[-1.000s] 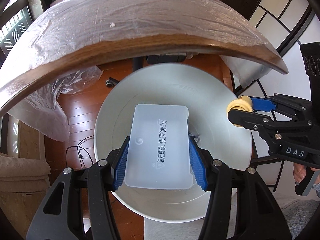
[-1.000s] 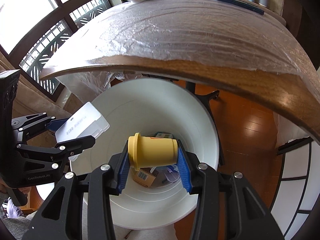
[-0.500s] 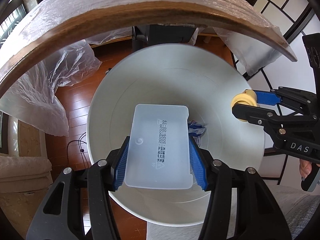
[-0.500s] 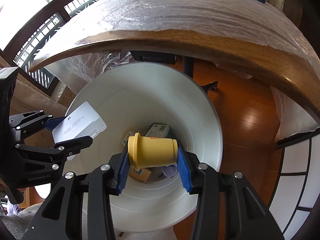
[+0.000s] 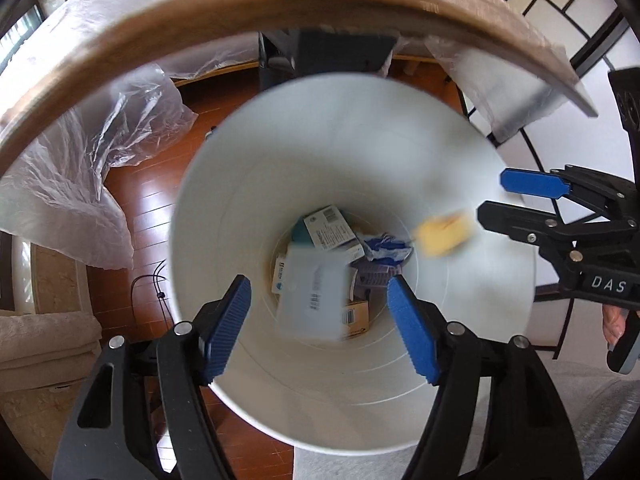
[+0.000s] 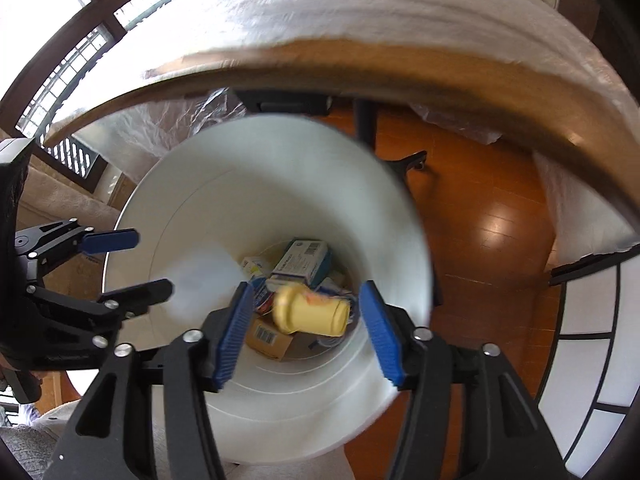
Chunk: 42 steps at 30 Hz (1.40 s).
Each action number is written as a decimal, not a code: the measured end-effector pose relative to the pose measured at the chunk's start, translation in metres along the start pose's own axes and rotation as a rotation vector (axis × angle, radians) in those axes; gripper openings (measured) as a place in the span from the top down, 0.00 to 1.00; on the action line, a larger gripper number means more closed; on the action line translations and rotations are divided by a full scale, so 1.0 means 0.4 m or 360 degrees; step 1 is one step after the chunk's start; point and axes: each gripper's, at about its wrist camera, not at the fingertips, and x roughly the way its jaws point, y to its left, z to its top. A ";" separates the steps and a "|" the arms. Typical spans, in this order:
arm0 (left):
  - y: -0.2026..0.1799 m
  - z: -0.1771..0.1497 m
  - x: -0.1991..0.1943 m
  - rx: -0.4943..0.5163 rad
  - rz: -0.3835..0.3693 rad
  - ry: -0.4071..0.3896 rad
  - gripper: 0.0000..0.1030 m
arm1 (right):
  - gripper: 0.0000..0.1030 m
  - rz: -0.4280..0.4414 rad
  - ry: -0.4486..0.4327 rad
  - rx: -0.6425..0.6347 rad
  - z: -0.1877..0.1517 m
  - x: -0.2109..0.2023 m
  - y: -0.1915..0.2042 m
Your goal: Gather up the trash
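Observation:
A white trash bin [image 5: 460,392] [image 6: 192,208] stands on the floor below both grippers. My left gripper [image 5: 318,326] is open over the bin; the translucent plastic lid [image 5: 316,294] is blurred, falling inside the bin below it. My right gripper [image 6: 306,334] is open over the bin; the yellow cup [image 6: 312,314] is free between and below the fingers, falling. The cup also shows blurred in the left wrist view [image 5: 444,232], beside the right gripper [image 5: 492,196]. The left gripper [image 6: 132,260] shows at the left of the right wrist view. Boxes and wrappers [image 5: 332,232] lie at the bin's bottom.
A wooden table edge [image 5: 240,12] [image 6: 360,60] covered in plastic film arches above the bin. Clear plastic sheeting [image 5: 100,152] hangs to the left. The floor [image 6: 492,216] is red-brown wood. A chair base [image 6: 408,160] stands behind the bin.
Both grippers opened. The plastic lid left the left gripper and the yellow cup left the right gripper; both are dropping into the bin. Both views tilted further down into the bin.

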 end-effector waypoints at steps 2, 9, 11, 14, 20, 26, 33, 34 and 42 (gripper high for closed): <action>0.008 0.015 -0.048 -0.0013 -0.0001 -0.0057 0.30 | 0.37 -0.0003 -0.0050 0.0016 0.009 -0.041 -0.009; 0.068 0.154 -0.302 -0.0088 0.0003 -0.0552 0.02 | 0.09 -0.0015 -0.0473 0.0121 0.137 -0.260 -0.062; 0.112 0.225 -0.337 -0.0120 0.0047 -0.0666 0.02 | 0.07 -0.0054 -0.0591 0.0164 0.208 -0.296 -0.101; 0.191 0.329 -0.324 -0.0210 0.0097 -0.0727 0.02 | 0.05 -0.0151 -0.0651 0.0202 0.316 -0.287 -0.165; 0.366 0.513 -0.211 -0.0357 0.0199 -0.0687 0.02 | 0.05 -0.0344 -0.0610 0.0283 0.502 -0.195 -0.323; 0.487 0.603 -0.140 -0.0403 0.0312 -0.0619 0.02 | 0.05 -0.0451 -0.0565 0.0375 0.588 -0.127 -0.462; 0.503 0.622 -0.114 -0.0418 0.0349 -0.0580 0.02 | 0.05 -0.0491 -0.0502 0.0399 0.608 -0.081 -0.538; 0.502 0.625 -0.114 -0.0408 0.0349 -0.0584 0.02 | 0.05 -0.0482 -0.0504 0.0397 0.610 -0.080 -0.538; 0.521 0.657 -0.082 -0.0402 0.0390 -0.0549 0.02 | 0.05 -0.0529 -0.0492 0.0437 0.642 -0.062 -0.577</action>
